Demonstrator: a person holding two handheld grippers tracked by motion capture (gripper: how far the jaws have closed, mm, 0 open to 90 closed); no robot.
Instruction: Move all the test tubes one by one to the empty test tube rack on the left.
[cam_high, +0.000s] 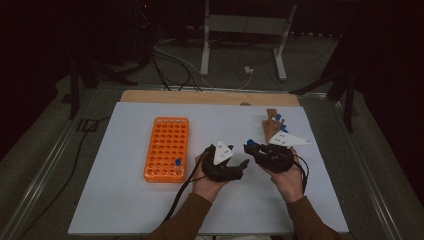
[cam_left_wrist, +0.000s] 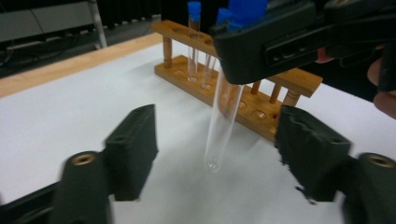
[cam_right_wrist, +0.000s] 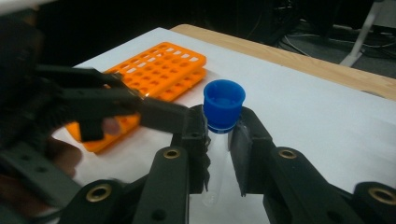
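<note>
The tube (cam_right_wrist: 219, 140) is held upright just under its blue cap (cam_right_wrist: 224, 103) by the right gripper (cam_right_wrist: 219, 140), over the sheet's (cam_high: 125, 200) middle. Its lower end hangs between the left gripper's (cam_left_wrist: 215, 149) half-spread jaws, apparently untouched. The orange rack (cam_high: 167, 149) lies toward the left edge.

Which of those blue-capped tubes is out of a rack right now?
The test tube clamped in the right gripper, held above the table; the others stand in the wooden rack or the orange rack.
</note>
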